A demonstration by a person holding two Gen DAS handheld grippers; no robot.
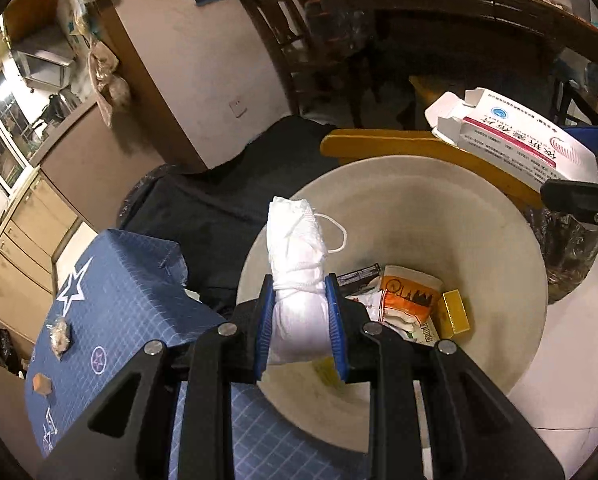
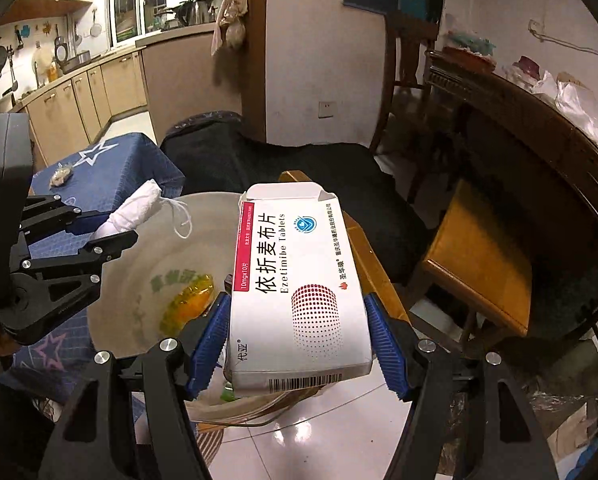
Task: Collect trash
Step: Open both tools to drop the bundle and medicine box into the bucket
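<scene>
My left tool [image 1: 299, 312] clamps a rolled white mask [image 1: 297, 276] over the pale bin [image 1: 479, 208], and my right tool [image 2: 297, 336] grips a white tablet box [image 2: 299, 292] above the same rim. Inside the bin lie an orange packet [image 1: 409, 300] and a yellow box [image 1: 455, 312]. The blue star-print surface [image 1: 115, 292] sits just left, with a wooden stool [image 2: 483, 264] and dark table [image 2: 539, 136] beyond.

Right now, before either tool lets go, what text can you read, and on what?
"依折麦布片" on the medicine box held in the right tool.
"Ezetimibe Tablets": same box.
"10mg×10片": its red side strip.
"代亚": its lower corner.
Maker's line, barcode digits: too small.
Wrappers in the bin: unreadable.
</scene>
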